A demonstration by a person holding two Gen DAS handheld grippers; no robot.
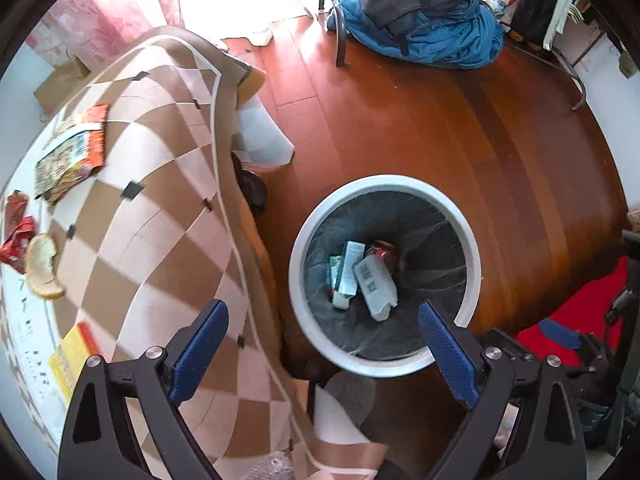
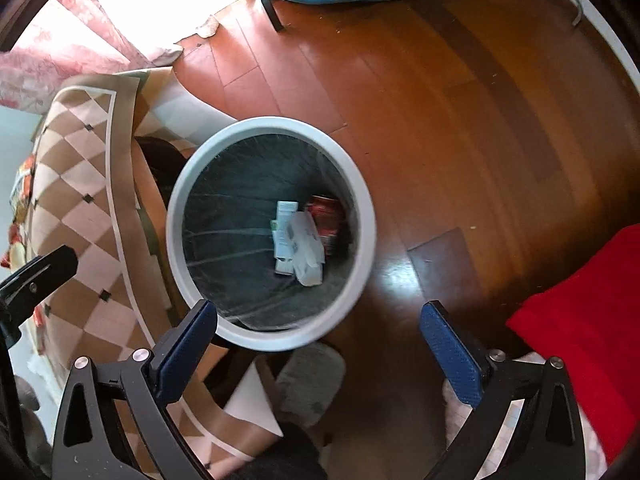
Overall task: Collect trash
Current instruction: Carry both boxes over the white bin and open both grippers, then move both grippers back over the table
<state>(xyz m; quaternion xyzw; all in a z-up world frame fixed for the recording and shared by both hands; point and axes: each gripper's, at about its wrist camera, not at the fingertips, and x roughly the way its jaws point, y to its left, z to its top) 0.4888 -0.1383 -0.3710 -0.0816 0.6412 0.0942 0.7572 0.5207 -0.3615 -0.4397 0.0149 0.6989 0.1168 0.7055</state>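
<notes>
A white round bin (image 1: pixel 298 268) (image 2: pixel 362 208) with a dark liner stands on the wooden floor beside the table. Inside lie white cartons (image 1: pixel 374 284) (image 2: pixel 304 246) and a red wrapper (image 1: pixel 386 250) (image 2: pixel 326 216). On the checkered tablecloth (image 1: pixel 160 200) rest a snack bag (image 1: pixel 70 156), red wrappers (image 1: pixel 16 236), a piece of peel (image 1: pixel 42 266) and a yellow packet (image 1: pixel 70 354). My left gripper (image 1: pixel 323 322) hangs open above the bin's near rim, empty. My right gripper (image 2: pixel 319 322) is open and empty over the bin's near edge.
The tablecloth (image 2: pixel 84 216) drapes down close to the bin's left side. A blue and dark pile of clothes (image 1: pixel 416 20) lies on a chair at the back. A red cloth (image 2: pixel 584 320) sits at the right. A slipper (image 2: pixel 310 380) is below the bin.
</notes>
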